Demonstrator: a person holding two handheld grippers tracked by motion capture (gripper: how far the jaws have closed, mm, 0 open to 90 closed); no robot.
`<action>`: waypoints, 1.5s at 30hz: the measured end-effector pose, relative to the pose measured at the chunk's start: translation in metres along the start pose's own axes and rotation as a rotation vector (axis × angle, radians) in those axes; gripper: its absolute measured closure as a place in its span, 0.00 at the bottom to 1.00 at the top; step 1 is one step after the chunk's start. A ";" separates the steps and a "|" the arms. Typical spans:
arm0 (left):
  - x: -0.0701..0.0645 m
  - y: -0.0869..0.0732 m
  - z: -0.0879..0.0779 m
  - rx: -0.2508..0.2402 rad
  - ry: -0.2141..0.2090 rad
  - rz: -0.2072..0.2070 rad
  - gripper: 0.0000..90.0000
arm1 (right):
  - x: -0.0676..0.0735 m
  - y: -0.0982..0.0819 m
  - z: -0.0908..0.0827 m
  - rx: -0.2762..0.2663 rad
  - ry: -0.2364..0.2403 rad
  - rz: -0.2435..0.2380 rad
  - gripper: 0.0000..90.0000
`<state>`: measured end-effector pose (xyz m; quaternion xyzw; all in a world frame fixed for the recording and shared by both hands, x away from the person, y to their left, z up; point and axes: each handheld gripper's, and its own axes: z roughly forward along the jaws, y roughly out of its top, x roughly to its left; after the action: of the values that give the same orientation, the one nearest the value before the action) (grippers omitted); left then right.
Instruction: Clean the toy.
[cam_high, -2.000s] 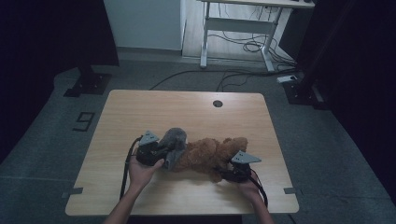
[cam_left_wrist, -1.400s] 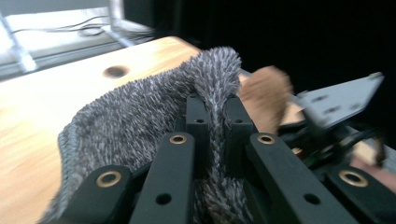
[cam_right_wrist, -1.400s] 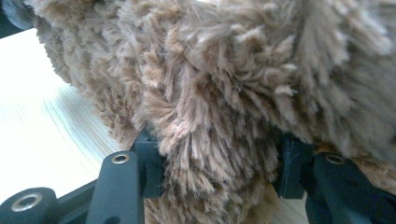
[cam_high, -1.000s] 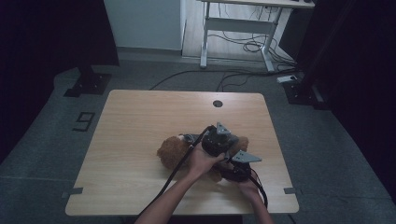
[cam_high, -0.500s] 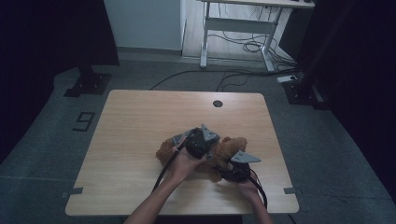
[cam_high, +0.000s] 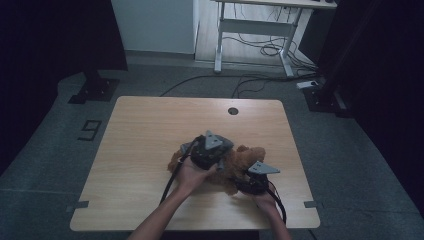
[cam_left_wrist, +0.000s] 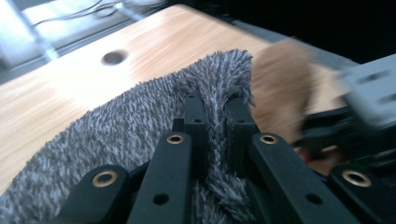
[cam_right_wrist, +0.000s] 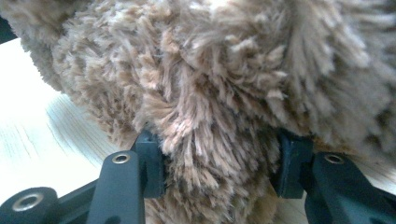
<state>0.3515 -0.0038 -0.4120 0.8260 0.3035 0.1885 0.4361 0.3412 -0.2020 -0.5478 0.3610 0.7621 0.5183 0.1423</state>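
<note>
- Left gripper (cam_high: 210, 150): black body, grey three-cornered plate on top, black cable trailing toward near edge.
- Right gripper (cam_high: 254, 181): same black build, grey three-cornered plate, black cable looping near the wrist.
- Jaws in both gripper views: matte black bars, brass-ringed rivets, small plain holes, blocky black pads at tips.
- Forearms bare, no sleeves in view.

The right gripper (cam_right_wrist: 219, 163) squeezes a fluffy brown teddy (cam_right_wrist: 224, 79) between its two black jaws. The teddy lies on the light wooden table (cam_right_wrist: 42, 140).
</note>
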 end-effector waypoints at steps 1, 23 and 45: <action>-0.009 0.006 0.005 0.005 -0.011 0.022 0.91 | 0.000 0.000 0.000 -0.002 -0.001 0.001 0.54; -0.009 -0.017 0.026 0.151 0.051 0.087 0.94 | 0.000 0.000 0.000 0.005 0.000 0.012 0.55; 0.113 -0.075 -0.047 0.065 0.103 -0.284 0.93 | 0.008 0.004 0.002 0.006 -0.101 -0.064 0.59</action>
<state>0.3829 0.1323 -0.4429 0.7777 0.4450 0.1571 0.4153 0.3383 -0.1939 -0.5441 0.3624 0.7668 0.4923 0.1959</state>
